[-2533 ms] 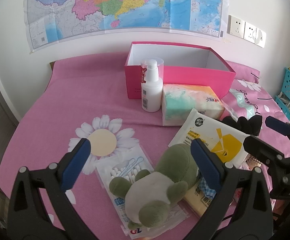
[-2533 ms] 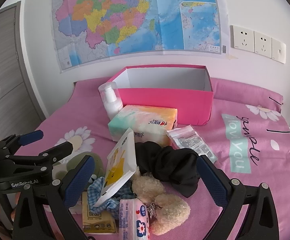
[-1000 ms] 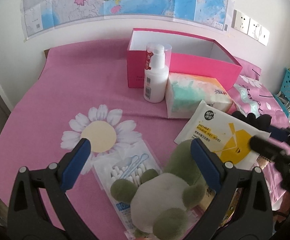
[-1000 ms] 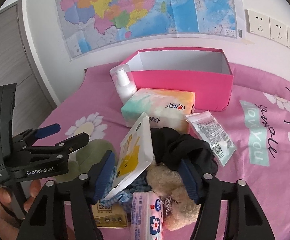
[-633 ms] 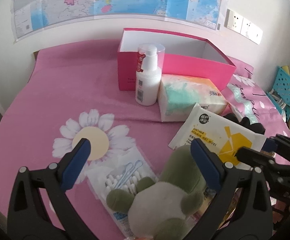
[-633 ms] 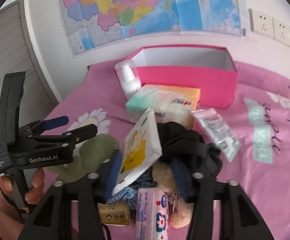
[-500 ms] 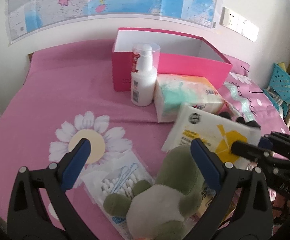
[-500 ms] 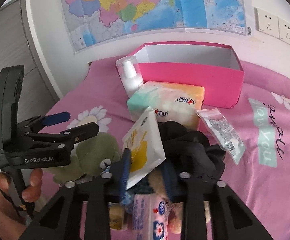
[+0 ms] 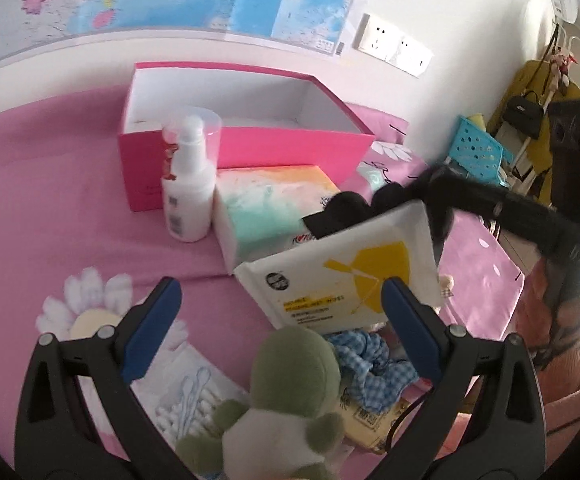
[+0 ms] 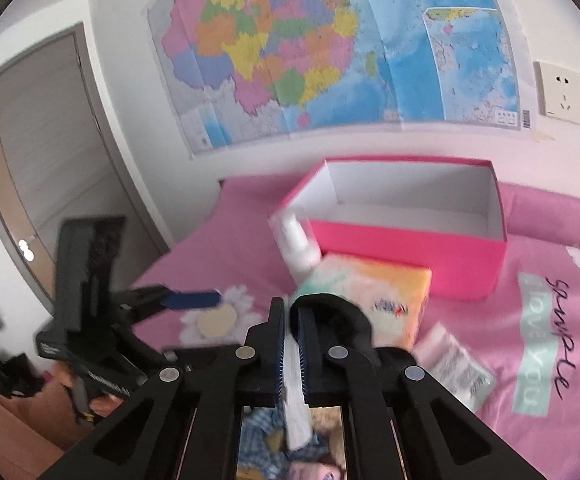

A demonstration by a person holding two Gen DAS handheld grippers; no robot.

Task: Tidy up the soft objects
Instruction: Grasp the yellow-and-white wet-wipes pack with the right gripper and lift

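Note:
My right gripper (image 10: 290,309) is shut on the white and yellow wipes pack (image 9: 342,276), which shows edge-on as a white strip between its blue pads (image 10: 279,344). In the left wrist view the pack hangs lifted above the pile, with the right gripper (image 9: 434,204) at its top right corner. A black cloth (image 9: 350,208) bunches just behind it. My left gripper (image 9: 280,286) is open over the green and white plush frog (image 9: 290,400), touching nothing. Blue checked cloth (image 9: 370,364) lies under the pack.
An open pink box (image 9: 246,148) stands at the back of the pink bed. In front of it are a white lotion bottle (image 9: 188,192) and a tissue pack (image 9: 270,208). A cotton swab bag (image 9: 186,392) lies left of the frog, and a small clear packet (image 10: 450,360) lies to the right.
The right gripper closed on the wipes pack and raised it off the pile. The left gripper swung right and stayed open over the frog.

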